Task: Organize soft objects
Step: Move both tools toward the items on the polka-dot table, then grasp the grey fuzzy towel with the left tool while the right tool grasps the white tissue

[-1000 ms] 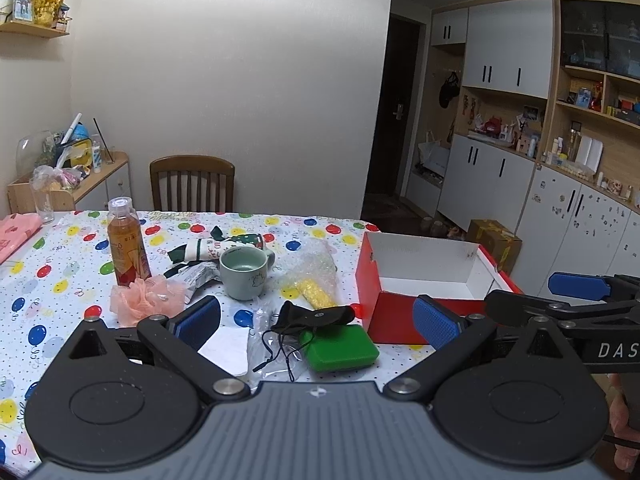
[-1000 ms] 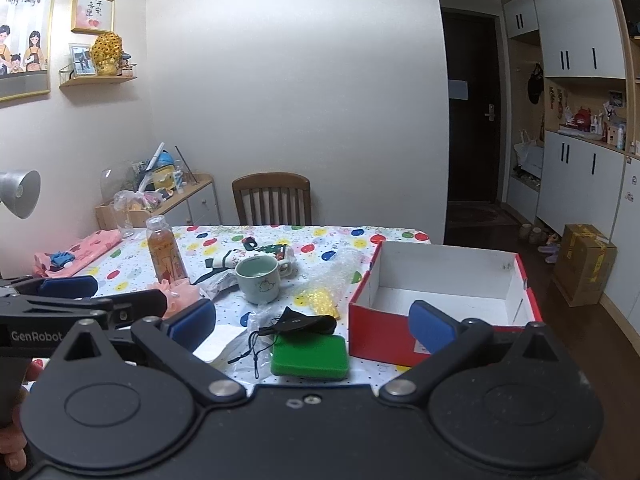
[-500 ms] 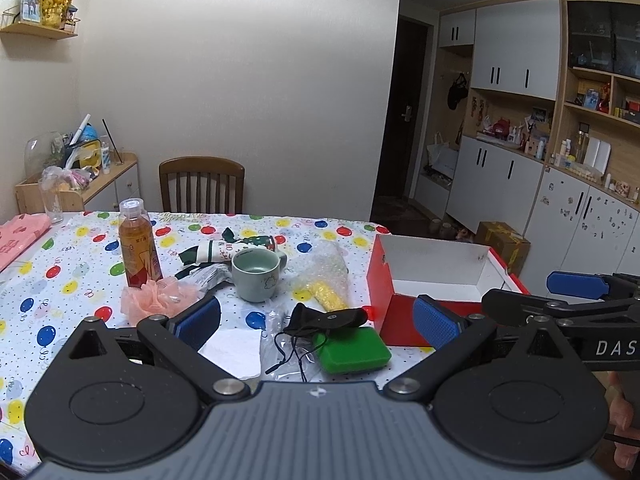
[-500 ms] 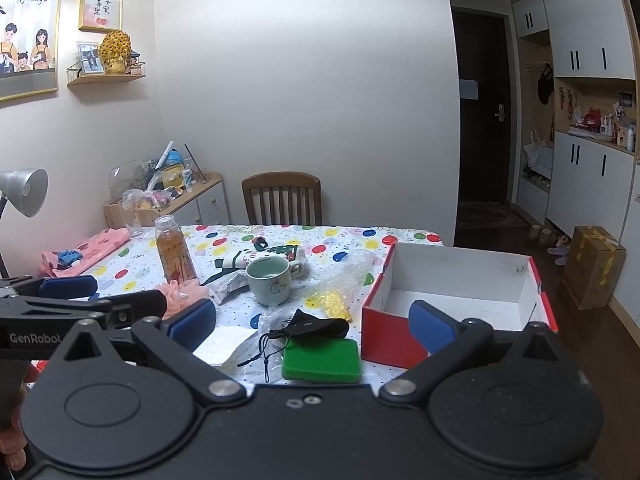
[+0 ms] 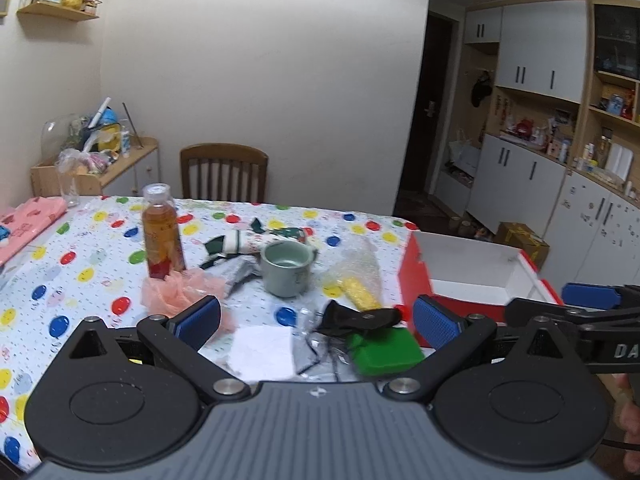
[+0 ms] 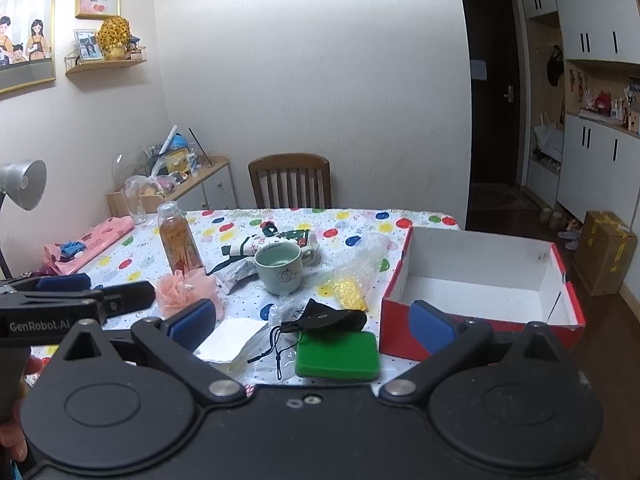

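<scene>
Soft things, a green sponge [image 6: 337,355], a black pouch [image 6: 334,317] and a pink puff [image 6: 186,290], are bunched on the bench [image 6: 352,216] at nine o'clock of the red box [image 6: 480,280]. Pouch cords could be snagged, and the mug [image 6: 279,268] could be knocked. Both the left claw [image 5: 316,318] and the right claw [image 6: 312,320] are held wide open, with nothing gripped.

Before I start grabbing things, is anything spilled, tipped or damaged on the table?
Nothing spilled or broken. The bottle and mug stand upright, and the red box sits open and empty. The soft items simply lie scattered.
</scene>
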`<control>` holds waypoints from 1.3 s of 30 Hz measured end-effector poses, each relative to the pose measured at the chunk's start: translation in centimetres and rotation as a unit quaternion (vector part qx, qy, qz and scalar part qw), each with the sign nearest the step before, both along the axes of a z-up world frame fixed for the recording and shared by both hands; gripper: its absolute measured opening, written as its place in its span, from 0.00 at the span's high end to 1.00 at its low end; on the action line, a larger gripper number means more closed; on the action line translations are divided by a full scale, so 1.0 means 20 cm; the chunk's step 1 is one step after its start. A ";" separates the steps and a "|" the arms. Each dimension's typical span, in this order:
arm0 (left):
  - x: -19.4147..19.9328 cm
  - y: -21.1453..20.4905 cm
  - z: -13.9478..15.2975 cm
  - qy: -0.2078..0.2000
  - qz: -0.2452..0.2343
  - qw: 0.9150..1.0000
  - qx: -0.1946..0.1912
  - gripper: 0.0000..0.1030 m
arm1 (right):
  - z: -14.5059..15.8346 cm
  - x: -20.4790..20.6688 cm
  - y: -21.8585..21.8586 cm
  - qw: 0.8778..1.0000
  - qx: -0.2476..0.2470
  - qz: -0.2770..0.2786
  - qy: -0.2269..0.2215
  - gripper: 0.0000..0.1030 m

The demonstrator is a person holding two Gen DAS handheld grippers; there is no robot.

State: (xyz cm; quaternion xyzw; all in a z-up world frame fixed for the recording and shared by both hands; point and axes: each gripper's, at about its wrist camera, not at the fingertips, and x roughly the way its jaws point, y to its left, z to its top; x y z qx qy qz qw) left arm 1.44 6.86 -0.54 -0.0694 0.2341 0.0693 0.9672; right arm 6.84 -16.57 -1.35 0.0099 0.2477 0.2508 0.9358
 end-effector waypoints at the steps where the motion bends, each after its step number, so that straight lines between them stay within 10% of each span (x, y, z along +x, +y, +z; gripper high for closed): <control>1: 0.01 0.02 -0.01 0.000 0.002 1.000 0.005 0.00 | -0.01 0.02 0.01 1.000 -0.002 0.001 0.003 0.00; 22: 0.26 0.50 -0.51 0.126 -0.019 0.992 0.004 0.00 | -0.22 0.40 0.25 0.996 -0.065 0.017 0.058 0.05; 39: 0.24 0.50 -0.85 0.196 -0.093 0.975 0.047 0.01 | -0.48 0.46 0.78 0.973 -0.116 0.160 0.121 0.20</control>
